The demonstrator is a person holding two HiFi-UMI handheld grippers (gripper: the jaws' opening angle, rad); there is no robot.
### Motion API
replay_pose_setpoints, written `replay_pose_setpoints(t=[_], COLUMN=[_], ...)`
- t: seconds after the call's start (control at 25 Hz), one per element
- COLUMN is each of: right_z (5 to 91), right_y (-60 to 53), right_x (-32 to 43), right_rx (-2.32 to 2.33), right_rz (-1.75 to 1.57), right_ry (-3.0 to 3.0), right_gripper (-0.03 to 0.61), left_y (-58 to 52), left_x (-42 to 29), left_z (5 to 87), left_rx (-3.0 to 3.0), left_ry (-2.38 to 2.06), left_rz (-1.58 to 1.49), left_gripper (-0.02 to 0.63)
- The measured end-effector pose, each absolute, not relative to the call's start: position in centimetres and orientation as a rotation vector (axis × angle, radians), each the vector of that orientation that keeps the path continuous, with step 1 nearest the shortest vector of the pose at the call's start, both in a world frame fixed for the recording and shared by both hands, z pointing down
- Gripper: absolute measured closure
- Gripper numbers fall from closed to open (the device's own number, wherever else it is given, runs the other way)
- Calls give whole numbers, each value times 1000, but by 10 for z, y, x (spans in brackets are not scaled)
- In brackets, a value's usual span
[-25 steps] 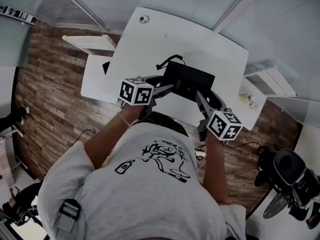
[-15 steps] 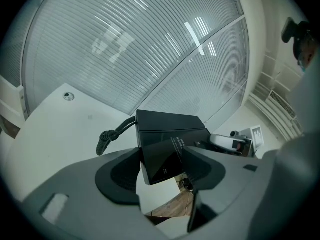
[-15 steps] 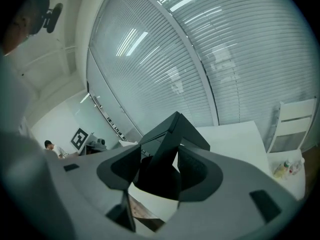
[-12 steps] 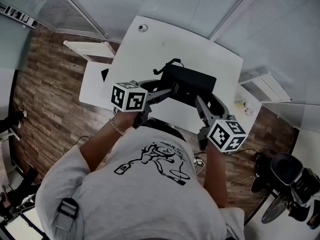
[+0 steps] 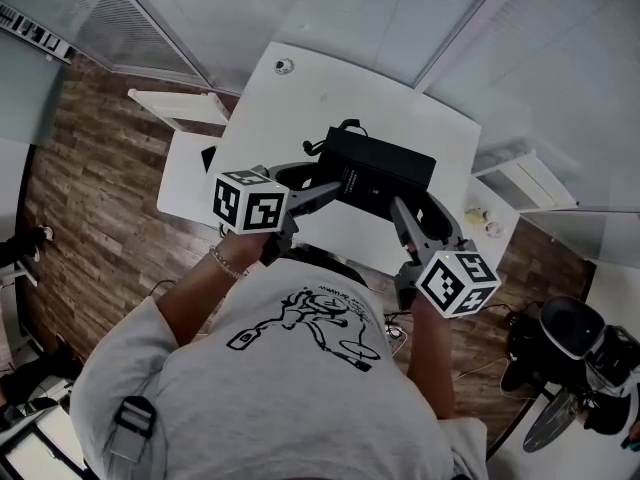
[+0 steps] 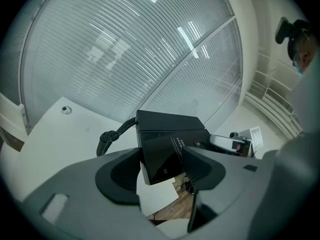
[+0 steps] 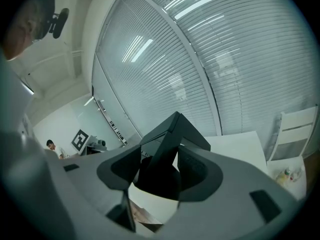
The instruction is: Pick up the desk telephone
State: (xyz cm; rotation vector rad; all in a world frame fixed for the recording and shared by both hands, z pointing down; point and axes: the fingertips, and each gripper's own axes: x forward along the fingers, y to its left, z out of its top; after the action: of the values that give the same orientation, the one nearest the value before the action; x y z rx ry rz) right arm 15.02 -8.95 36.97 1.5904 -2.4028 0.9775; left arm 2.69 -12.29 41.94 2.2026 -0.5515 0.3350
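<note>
Since your left gripper (image 5: 330, 190) and your right gripper (image 5: 402, 208) each have their fingers clamped on the desk telephone (image 5: 385, 168), the grasp looks done and the step in hand reads as the lift itself. The black telephone sits between the two grippers over the middle of the white worktop (image 5: 300, 88). The left fingers (image 6: 120, 176) pinch its near-left end, and the right fingers (image 7: 197, 171) close on a near-right corner. From the left gripper view you see the telephone's underside, with worktop and wood floor showing below it. It seems tilted and, at least at its near edge, clear of the surface — whether the far edge is free I cannot tell.

The coiled cord (image 6: 107, 138) leaves the telephone's far-left side and loops down toward the worktop.

Your next move calls for raising both grippers evenly, with the spacing between them fixed so neither hold is pried loose. The right hold is on a corner only — expect it to pivot if the two sides rise unevenly, and watch for the cord pulling taut.
</note>
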Motion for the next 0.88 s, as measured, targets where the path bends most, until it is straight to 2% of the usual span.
replay_pose_setpoints(t=[0.88], right_z=[376], right_y=[-90], right_x=[154], right_rx=[1600], right_rz=[973], right_ry=[-2388], right_gripper=[379], left_y=[-123], left_x=[30], left_z=[426], left_rx=[2195], left_ry=[-553], left_rz=[326], left_gripper=[368])
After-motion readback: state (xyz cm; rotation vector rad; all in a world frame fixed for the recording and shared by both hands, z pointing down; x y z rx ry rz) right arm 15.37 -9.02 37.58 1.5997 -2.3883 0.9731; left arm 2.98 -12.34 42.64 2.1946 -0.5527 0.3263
